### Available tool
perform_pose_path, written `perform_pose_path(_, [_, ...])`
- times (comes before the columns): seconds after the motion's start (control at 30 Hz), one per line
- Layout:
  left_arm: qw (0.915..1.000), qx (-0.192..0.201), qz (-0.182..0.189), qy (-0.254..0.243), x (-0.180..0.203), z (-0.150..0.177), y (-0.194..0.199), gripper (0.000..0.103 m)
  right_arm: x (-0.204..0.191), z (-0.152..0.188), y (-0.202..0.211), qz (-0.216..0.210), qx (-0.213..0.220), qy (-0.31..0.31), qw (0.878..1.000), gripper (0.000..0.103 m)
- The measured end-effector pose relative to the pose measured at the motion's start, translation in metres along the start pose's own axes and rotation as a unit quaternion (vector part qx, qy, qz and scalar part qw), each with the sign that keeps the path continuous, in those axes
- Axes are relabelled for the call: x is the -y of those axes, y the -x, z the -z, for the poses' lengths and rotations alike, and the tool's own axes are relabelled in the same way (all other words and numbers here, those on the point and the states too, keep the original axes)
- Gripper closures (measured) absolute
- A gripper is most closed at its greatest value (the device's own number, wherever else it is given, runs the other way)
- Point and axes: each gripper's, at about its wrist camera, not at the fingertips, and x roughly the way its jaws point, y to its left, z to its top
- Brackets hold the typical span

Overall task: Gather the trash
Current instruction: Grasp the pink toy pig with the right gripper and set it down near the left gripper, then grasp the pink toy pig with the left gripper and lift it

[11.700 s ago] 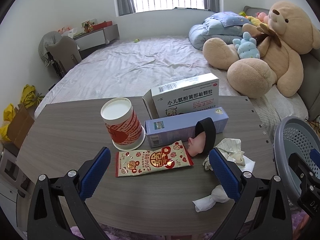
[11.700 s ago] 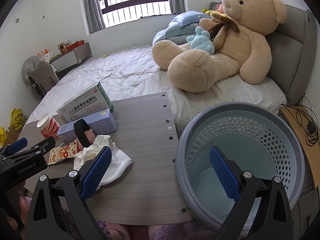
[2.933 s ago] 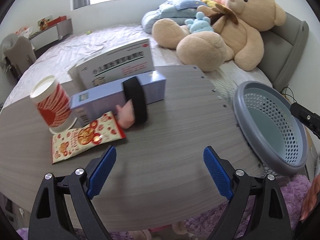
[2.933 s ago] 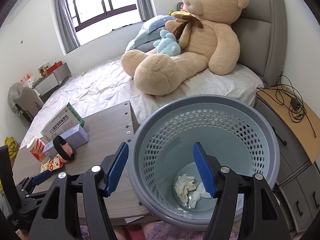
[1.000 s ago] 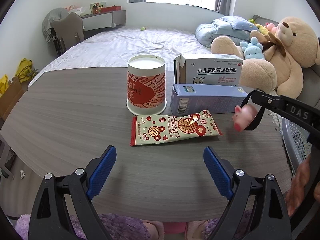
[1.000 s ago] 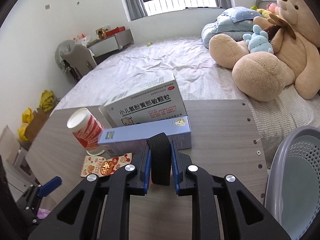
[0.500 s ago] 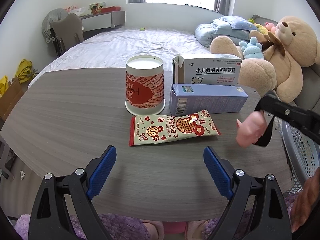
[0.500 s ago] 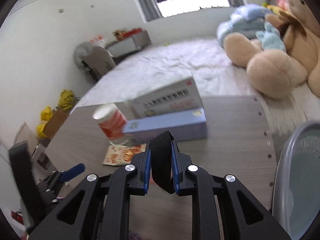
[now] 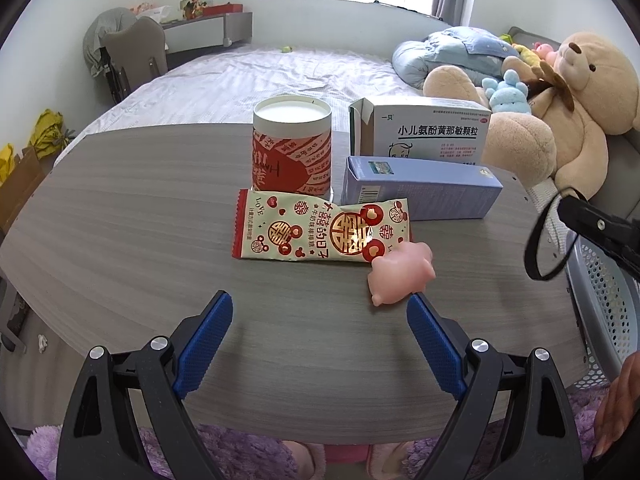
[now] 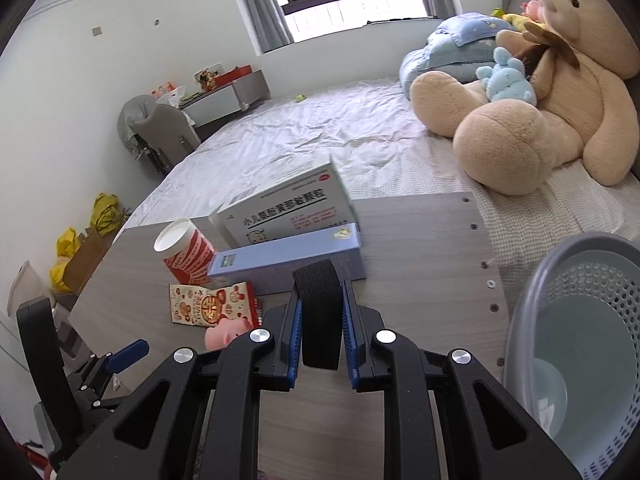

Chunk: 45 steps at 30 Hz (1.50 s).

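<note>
Between the blue pads at lower centre of the right wrist view, the right gripper (image 10: 320, 338) pinches a black band (image 10: 320, 312): soft, light, limp, best gripped across its flat width. A pink pig toy (image 9: 400, 272) lies loose on the table (image 9: 140, 220), just beside the snack wrapper (image 9: 320, 230). Further out stand the cup (image 9: 292, 150) and two cartons. At right waits the basket (image 10: 580, 320), nothing blocking. The left gripper (image 9: 320, 340) gapes wide, empty.

A black band (image 10: 319, 312) is clamped between the blue pads of the right hand-held gripper (image 10: 320, 334). Ahead of it, a pale blue box (image 10: 288, 264) and a red-and-white patterned cup (image 10: 186, 256) are seen on the grey wood-grain counter (image 10: 420, 240); a grey perforated basket (image 10: 580, 344) is shown to its right.
</note>
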Motion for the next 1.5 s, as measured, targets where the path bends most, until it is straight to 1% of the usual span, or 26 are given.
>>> perform_pose_path(0.1, [1.0,0.001,-0.004,-0.003,0.004,0.0,-0.001,0.016,0.009,0.006,0.005,0.015,0.0,-0.006,1.0,0.085])
perform_pose_path(0.2, [1.0,0.003,0.008,-0.003,0.009,-0.002,-0.002,0.016,0.017,0.011,0.01,0.025,0.002,-0.011,1.0,0.085])
perform_pose_path(0.33, [0.9995,0.003,0.029,-0.006,0.021,-0.006,-0.005,0.016,0.022,0.014,0.015,0.026,0.006,-0.017,0.999,0.085])
perform_pose_path(0.53, [0.9992,-0.009,0.039,-0.004,0.038,-0.015,-0.019,0.016,0.028,0.016,0.016,0.022,0.006,-0.023,0.999,0.085])
perform_pose_path(0.7, [0.9996,-0.019,0.017,-0.008,0.048,-0.017,-0.034,0.016,0.036,0.017,0.019,0.015,0.009,-0.033,0.999,0.085])
perform_pose_path(0.73, [0.9996,-0.022,0.016,-0.008,0.047,-0.017,-0.036,0.018,0.037,0.017,0.02,0.013,0.01,-0.036,0.999,0.085])
perform_pose_path(0.77, [0.9996,-0.024,0.015,-0.007,0.047,-0.017,-0.038,0.024,0.039,0.017,0.02,0.012,0.011,-0.038,0.999,0.085])
perform_pose_path(0.8, [0.9995,-0.027,0.015,-0.007,0.047,-0.017,-0.04,0.035,0.04,0.018,0.02,0.011,0.011,-0.039,0.999,0.085])
perform_pose_path(0.83, [0.9993,-0.033,0.017,-0.007,0.046,-0.017,-0.042,0.041,0.041,0.018,0.02,0.01,0.011,-0.041,0.999,0.085])
perform_pose_path(0.87, [0.9994,-0.031,0.013,-0.01,0.046,-0.016,-0.041,0.049,0.041,0.018,0.02,0.009,0.01,-0.042,0.999,0.085])
perform_pose_path(0.9, [0.9994,-0.03,0.015,-0.013,0.046,-0.015,-0.04,0.061,0.041,0.017,0.021,0.008,0.011,-0.043,0.999,0.085])
perform_pose_path(0.97, [0.999,-0.031,0.027,-0.014,0.044,-0.011,-0.036,0.061,0.043,0.017,0.022,0.006,0.014,-0.044,0.999,0.085])
perform_pose_path(1.1, [0.999,-0.026,0.027,-0.026,0.045,-0.006,-0.027,0.061,0.045,0.017,0.027,0.004,0.018,-0.047,0.999,0.085])
perform_pose_path(1.2, [0.9987,-0.013,0.031,-0.037,0.051,-0.004,-0.016,0.061,0.047,0.017,0.032,0.004,0.025,-0.05,0.998,0.085])
perform_pose_path(1.27, [0.9983,-0.002,0.034,-0.047,0.058,-0.004,-0.008,0.061,0.049,0.017,0.036,0.005,0.03,-0.051,0.998,0.085])
perform_pose_path(1.37, [0.9964,0.009,0.051,-0.068,0.075,-0.005,0.002,0.061,0.054,0.018,0.044,0.013,0.039,-0.055,0.998,0.085])
perform_pose_path(1.5, [0.9929,0.018,0.07,-0.095,0.099,-0.006,0.01,0.061,0.069,0.02,0.059,0.032,0.052,-0.07,0.996,0.085])
